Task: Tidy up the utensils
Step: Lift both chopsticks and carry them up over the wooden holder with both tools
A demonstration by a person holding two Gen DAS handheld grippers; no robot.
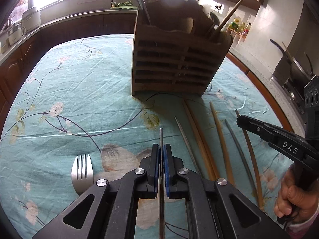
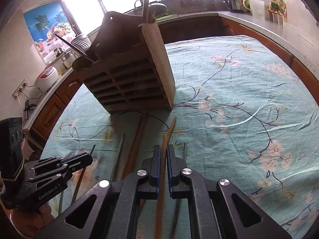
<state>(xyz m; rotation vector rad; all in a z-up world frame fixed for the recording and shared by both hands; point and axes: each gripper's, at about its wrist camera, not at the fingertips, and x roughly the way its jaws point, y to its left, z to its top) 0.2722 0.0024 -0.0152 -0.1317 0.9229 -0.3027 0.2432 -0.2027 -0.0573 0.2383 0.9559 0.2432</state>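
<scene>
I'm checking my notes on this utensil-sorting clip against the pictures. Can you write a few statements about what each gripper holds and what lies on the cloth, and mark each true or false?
1. The left gripper is shut on a metal chopstick. True.
2. The right gripper is open and holds nothing. False: its fingers are shut on a wooden chopstick.
3. A fork lies on the floral tablecloth beside the left gripper. True.
4. The wooden utensil holder lies tipped over on its side. False: it stands upright, with utensils sticking out of its top.
5. More chopsticks lie on the cloth in front of the holder. True.
</scene>
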